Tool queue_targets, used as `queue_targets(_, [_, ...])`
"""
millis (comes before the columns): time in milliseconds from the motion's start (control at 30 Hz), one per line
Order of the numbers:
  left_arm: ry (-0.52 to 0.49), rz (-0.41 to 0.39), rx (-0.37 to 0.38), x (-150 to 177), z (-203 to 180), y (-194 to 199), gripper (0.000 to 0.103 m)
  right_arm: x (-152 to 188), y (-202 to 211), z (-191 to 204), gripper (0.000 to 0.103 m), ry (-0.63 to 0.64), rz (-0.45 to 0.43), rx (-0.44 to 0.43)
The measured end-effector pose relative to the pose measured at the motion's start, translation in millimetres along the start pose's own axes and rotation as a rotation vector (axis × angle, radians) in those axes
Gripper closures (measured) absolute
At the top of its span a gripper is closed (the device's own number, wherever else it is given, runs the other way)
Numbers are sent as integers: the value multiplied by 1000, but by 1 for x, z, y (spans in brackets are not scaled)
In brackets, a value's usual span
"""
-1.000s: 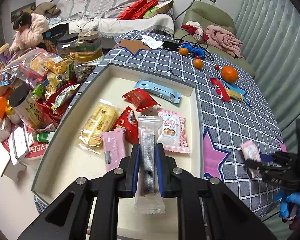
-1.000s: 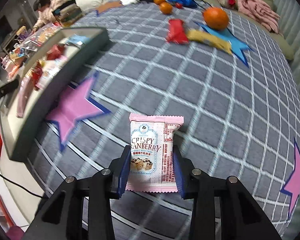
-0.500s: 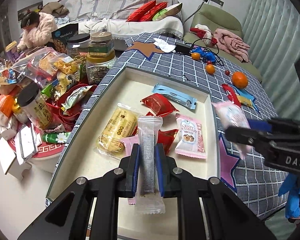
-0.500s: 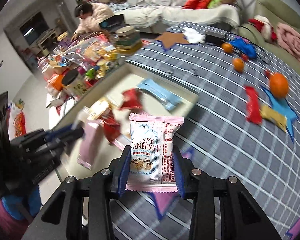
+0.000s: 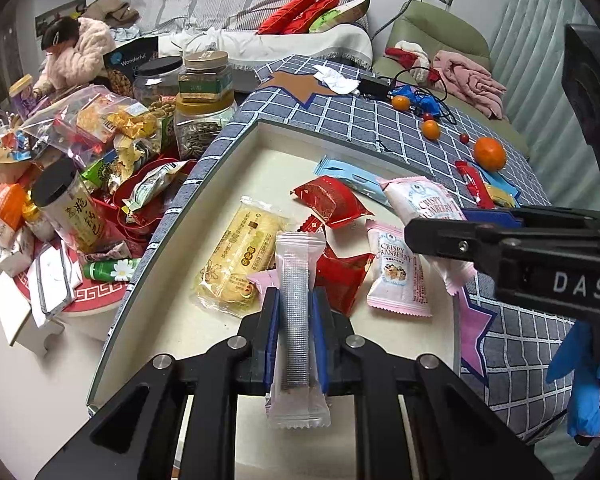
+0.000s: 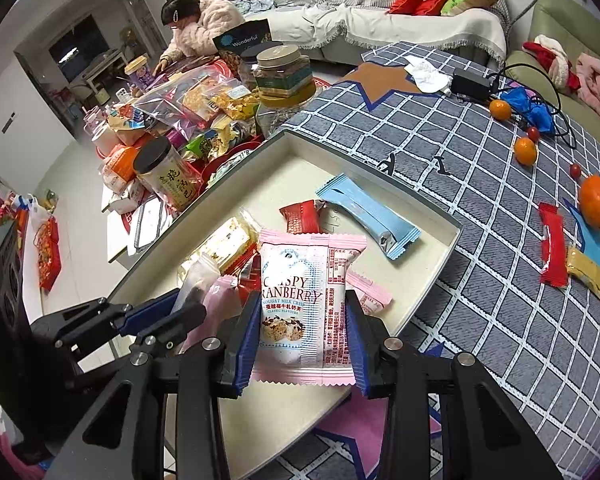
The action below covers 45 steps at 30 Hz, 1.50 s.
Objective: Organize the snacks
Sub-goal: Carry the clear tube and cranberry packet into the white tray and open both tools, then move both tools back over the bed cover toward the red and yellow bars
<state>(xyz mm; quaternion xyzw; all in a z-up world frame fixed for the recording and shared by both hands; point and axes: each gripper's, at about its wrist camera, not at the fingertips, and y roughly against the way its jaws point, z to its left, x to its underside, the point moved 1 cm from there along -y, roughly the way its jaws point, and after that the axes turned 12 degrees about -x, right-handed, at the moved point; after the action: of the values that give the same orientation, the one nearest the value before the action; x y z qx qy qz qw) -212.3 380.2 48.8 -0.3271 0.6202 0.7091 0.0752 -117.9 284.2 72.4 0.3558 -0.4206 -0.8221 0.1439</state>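
1. Left gripper (image 5: 294,336): jaws nearly closed, pinching a clear stick packet (image 5: 296,300) by its narrow middle, above the near end of the cream tray (image 5: 172,320)
2. Right gripper (image 6: 302,344): jaws partly open, clamping the pink Crispy Cranberry packet (image 6: 304,304) by both side edges, above the tray's near right part
3. Tray contents: a second pink cranberry packet (image 5: 396,268), a yellow biscuit pack (image 5: 240,256), red wrappers (image 5: 332,200) and a blue packet (image 5: 352,178); a red stick (image 6: 552,248), a yellow sachet (image 6: 586,272) and an orange (image 6: 598,200) lie outside on the checked cloth (image 6: 500,184)
4. Risks, as judged: the two grippers are close, so releasing together could knock fingers or packets; the held cranberry packet may land on the heap and slide towards the rim; the slim stick, gripped narrowly, could swing and drop askew
5. Change from one second earlier: the right gripper was over bare cloth, well right of the tray, and has carried its packet across to the tray; the left gripper has barely shifted, and neither grip has altered
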Motion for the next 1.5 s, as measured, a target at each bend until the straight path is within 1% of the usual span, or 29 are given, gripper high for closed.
queue_targets(267, [-7, 15, -12, 1, -4, -5, 84, -4, -3, -5, 62, 0, -1, 1])
queue_targets(300, [-8, 17, -16, 1, -4, -6, 79, -3, -3, -4, 62, 1, -1, 1])
queue_targets(367, [-9, 20, -29, 1, -4, -6, 54, -3, -3, -5, 62, -4, 2, -4])
queue_targets(400, [-6, 17, -40, 1, -4, -6, 29, -3, -3, -6, 60, -9, 6, -5])
queue_targets(433, [0, 1, -51, 1, -4, -3, 19, -2, -3, -7, 58, -15, 10, -7])
queue_targets(467, [3, -12, -50, 2, -3, -1, 19, 0, -3, -9, 48, -21, 12, -6])
queue_targets(500, [1, -14, -45, 2, -3, 0, 19, 1, -2, -11, 30, -30, 12, -2])
queue_targets(567, [-4, 2, -34, 2, -4, -1, 19, 6, 1, -16, 10, -49, 0, 22])
queue_targets(700, [-14, 10, -38, 3, -8, 2, 19, 17, 5, -38, 8, -137, 8, 19])
queue_targets(767, [-13, 7, -28, 2, -10, 6, 18, 22, 10, -49, 8, -179, 7, 18])
queue_targets(967, [-37, 6, 19, -3, -28, 19, 18, 35, 36, -100, 8, -294, -28, 80])
queue_targets(1067, [-66, 7, 52, -6, -46, 26, 18, 44, 50, -136, 8, -392, -53, 101])
queue_targets(1267, [-167, 11, 113, -11, -100, 35, 18, 72, 68, -212, 8, -622, -104, 194])
queue_targets(1300, [-181, 15, 123, -13, -110, 35, 18, 76, 72, -223, 7, -654, -135, 195])
queue_targets(1333, [-193, 20, 131, -15, -119, 34, 18, 76, 76, -227, 4, -660, -165, 195])
queue_targets(1367, [-199, 24, 136, -17, -126, 33, 18, 76, 80, -233, 1, -680, -177, 217])
queue_targets(1400, [-204, 30, 141, -20, -133, 30, 18, 75, 81, -240, 1, -703, -179, 230])
queue_targets(1500, [-209, 56, 156, -25, -154, 22, 18, 65, 85, -253, 1, -730, -227, 237])
